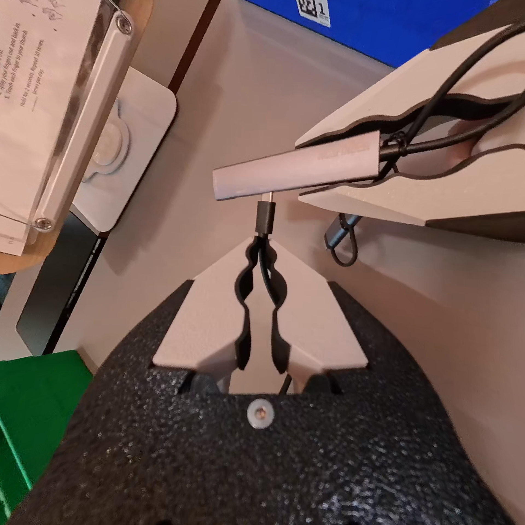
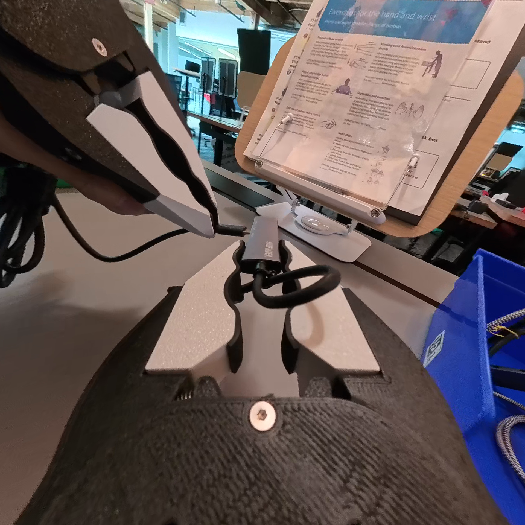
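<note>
1. Pale counter [image 1: 284, 99] fills the left wrist view, with a blue bin [image 1: 397, 28] along the upper edge and a green box [image 1: 37, 403] at lower left.
2. At centre, the left claw [image 1: 262, 241] is pressed together on a black cable [image 1: 265, 272] just behind its black plug [image 1: 266, 217]. The plug's metal tip meets the side of a slim grey hub [image 1: 298, 173]; whether it is seated I cannot tell.
3. From the right of the frame, the right claw [image 1: 341, 170] pinches the hub's rear end, where the hub's own lead [image 1: 426, 113] loops back between the fingers.
4. A document stand [image 1: 71, 113] holding a printed sheet sits at upper left, and a grey connector [image 1: 341, 230] lies on the counter under the right claw.
5. In the right wrist view, an open workshop shows behind the document stand [image 2: 369, 113] at upper right, and the blue bin [image 2: 468, 326] sits at the right edge.
6. The right claw [image 2: 262, 250] is closed on the hub [image 2: 262, 244] at centre, its lead [image 2: 298, 287] curled over the fingers.
7. The left claw [image 2: 213, 224] comes in from upper left, gripping the cable [image 2: 113, 255] with the plug [image 2: 231, 228] pointing at the hub's side.
8. Risk, as I judge it: the plug is held only by its flexible cable, so it could tilt and jam or bend at the port; the hub, gripped at one end, could pivot or slip under push.
</note>
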### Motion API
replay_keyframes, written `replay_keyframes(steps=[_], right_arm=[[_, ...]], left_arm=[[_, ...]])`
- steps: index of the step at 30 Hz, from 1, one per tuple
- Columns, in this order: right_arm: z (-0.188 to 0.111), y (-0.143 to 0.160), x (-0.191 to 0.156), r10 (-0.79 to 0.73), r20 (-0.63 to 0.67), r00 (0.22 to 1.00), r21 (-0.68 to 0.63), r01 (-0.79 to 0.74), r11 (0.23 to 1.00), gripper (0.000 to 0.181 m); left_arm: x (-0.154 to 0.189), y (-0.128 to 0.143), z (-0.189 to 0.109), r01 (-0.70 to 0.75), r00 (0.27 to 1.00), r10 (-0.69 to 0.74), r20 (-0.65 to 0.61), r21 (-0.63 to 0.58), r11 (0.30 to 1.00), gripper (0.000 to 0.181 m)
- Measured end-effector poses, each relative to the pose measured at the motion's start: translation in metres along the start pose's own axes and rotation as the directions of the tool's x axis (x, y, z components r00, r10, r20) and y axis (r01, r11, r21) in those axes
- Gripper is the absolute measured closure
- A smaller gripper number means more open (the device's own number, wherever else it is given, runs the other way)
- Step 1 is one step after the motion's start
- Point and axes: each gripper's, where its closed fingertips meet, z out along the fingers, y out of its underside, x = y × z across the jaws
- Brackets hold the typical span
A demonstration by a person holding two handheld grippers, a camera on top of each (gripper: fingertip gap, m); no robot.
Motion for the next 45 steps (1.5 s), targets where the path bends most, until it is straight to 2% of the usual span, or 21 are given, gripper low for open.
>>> replay_keyframes(steps=[4, 7, 10, 15, 22, 25, 27, 29, 31, 34, 38, 40, 43, 45], right_arm=[[-0.003, -0.004, 0.007, 0.114, 0.019, 0.993, 0.033, -0.115, 0.993, 0.158], [-0.004, -0.006, 0.009, 0.059, -0.013, 0.998, 0.033, -0.058, 0.998, 0.158], [-0.004, -0.008, 0.009, 0.019, -0.05, 0.999, 0.025, -0.018, 1.0, 0.158], [-0.006, -0.012, 0.012, 0.126, -0.011, 0.992, 0.079, -0.124, 0.989, 0.158], [-0.005, -0.01, 0.01, 0.128, 0.011, 0.992, 0.071, -0.129, 0.989, 0.157], [-0.008, -0.015, 0.01, 0.184, 0.027, 0.983, 0.107, -0.186, 0.977, 0.157], [-0.008, -0.021, 0.011, 0.169, 0.013, 0.986, 0.121, -0.169, 0.978, 0.157], [-0.013, -0.03, 0.021, 0.274, 0.032, 0.961, 0.194, -0.274, 0.942, 0.158], [-0.019, -0.035, 0.031, 0.349, 0.051, 0.936, 0.238, -0.351, 0.906, 0.158], [-0.024, -0.036, 0.039, 0.325, 0.015, 0.946, 0.257, -0.317, 0.913, 0.158], [-0.028, -0.04, 0.042, 0.294, -0.024, 0.956, 0.283, -0.275, 0.919, 0.159], [-0.028, -0.043, 0.04, 0.283, -0.016, 0.959, 0.292, -0.267, 0.919, 0.159], [-0.029, -0.044, 0.038, 0.273, -0.015, 0.962, 0.298, -0.256, 0.92, 0.159], [-0.029, -0.045, 0.038, 0.28, -0.014, 0.96, 0.3, -0.263, 0.917, 0.159]], left_arm=[[0.0, -0.01, -0.004, 0.003, 1.0, -0.003, 0.008, 0.058, 0.998, 0.181], [0.0, -0.015, -0.006, 0.038, 0.999, -0.036, -0.022, 0.109, 0.993, 0.181], [0.004, -0.02, -0.009, 0.112, 0.989, -0.095, -0.114, 0.157, 0.981, 0.18], [0.003, -0.026, -0.013, 0.108, 0.991, -0.091, -0.093, 0.196, 0.975, 0.181], [-0.004, -0.035, -0.02, 0.15, 0.986, -0.121, -0.116, 0.277, 0.949, 0.181], [-0.005, -0.05, -0.035, 0.204, 0.973, -0.144, -0.178, 0.388, 0.899, 0.18], [-0.006, -0.048, -0.037, 0.166, 0.98, -0.109, -0.165, 0.382, 0.909, 0.18], [-0.003, -0.052, -0.038, 0.151, 0.979, -0.075, -0.19, 0.427, 0.892, 0.179], [0.003, -0.062, -0.041, 0.204, 0.96, -0.074, -0.27, 0.494, 0.845, 0.175], [0.008, -0.072, -0.044, 0.252, 0.942, -0.069, -0.328, 0.555, 0.792, 0.17], [0.008, -0.075, -0.04, 0.234, 0.954, -0.072, -0.29, 0.574, 0.784, 0.157], [0.002, -0.076, -0.038, 0.233, 0.962, -0.1, -0.252, 0.58, 0.78, 0.157], [0.003, -0.083, -0.046, 0.248, 0.961, -0.102, -0.258, 0.637, 0.73, 0.165], [0.006, -0.082, -0.042, 0.26, 0.955, -0.103, -0.277, 0.622, 0.739, 0.167]])
